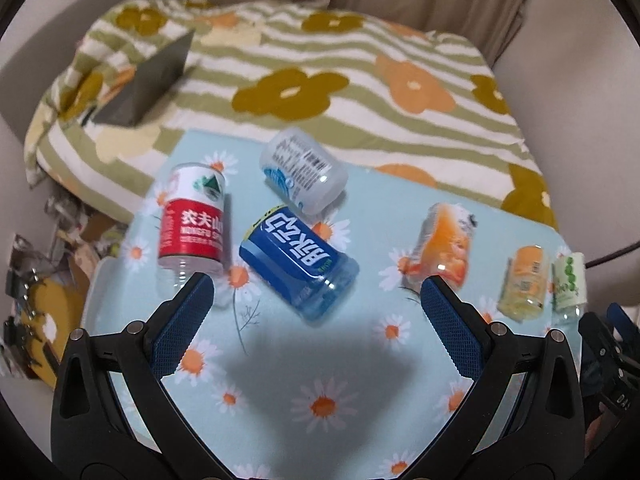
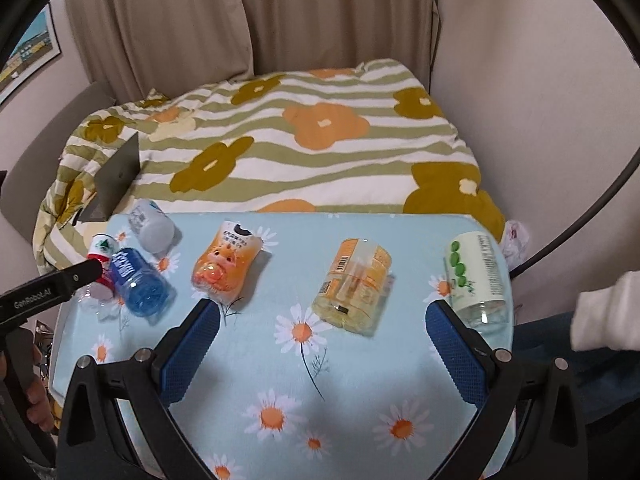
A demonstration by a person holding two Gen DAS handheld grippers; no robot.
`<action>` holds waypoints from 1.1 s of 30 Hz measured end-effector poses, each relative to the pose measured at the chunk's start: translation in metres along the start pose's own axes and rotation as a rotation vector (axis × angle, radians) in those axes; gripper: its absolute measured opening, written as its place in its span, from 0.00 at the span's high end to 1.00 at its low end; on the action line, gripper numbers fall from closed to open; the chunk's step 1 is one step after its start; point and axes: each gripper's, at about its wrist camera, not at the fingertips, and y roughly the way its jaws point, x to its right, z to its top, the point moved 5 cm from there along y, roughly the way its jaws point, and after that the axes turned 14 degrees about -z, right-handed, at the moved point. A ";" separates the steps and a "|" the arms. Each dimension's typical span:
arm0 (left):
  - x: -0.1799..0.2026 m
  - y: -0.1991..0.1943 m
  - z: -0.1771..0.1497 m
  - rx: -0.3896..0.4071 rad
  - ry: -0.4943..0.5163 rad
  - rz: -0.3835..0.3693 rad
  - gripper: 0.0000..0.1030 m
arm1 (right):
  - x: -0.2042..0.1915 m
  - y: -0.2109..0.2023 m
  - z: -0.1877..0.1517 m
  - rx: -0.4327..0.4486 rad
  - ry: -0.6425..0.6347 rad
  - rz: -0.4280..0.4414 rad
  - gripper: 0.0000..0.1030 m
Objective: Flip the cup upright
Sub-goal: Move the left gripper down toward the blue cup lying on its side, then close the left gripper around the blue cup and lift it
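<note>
Several cut-bottle cups stand upside down on the daisy-print table (image 1: 320,360). In the left wrist view: a red-label cup (image 1: 192,220), a blue-label cup (image 1: 298,258), a clear white cup (image 1: 304,170), an orange cup (image 1: 444,244), a yellow cup (image 1: 524,280) and a green-print cup (image 1: 570,284). My left gripper (image 1: 318,304) is open and empty, just in front of the blue cup. My right gripper (image 2: 322,320) is open and empty, with the yellow cup (image 2: 354,286) just beyond its fingertips; the orange cup (image 2: 224,268) and green-print cup (image 2: 478,276) flank it.
A bed with a striped flower quilt (image 2: 320,140) lies behind the table. A grey wedge-shaped object (image 1: 152,80) rests on the quilt. Clutter sits on the floor at the left (image 1: 36,280). The left gripper's arm (image 2: 52,288) shows at the left of the right wrist view.
</note>
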 end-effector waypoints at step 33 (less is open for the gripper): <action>-0.041 0.099 0.005 -0.196 -0.158 -0.060 0.17 | -0.033 0.076 0.021 -0.121 -0.057 -0.054 0.00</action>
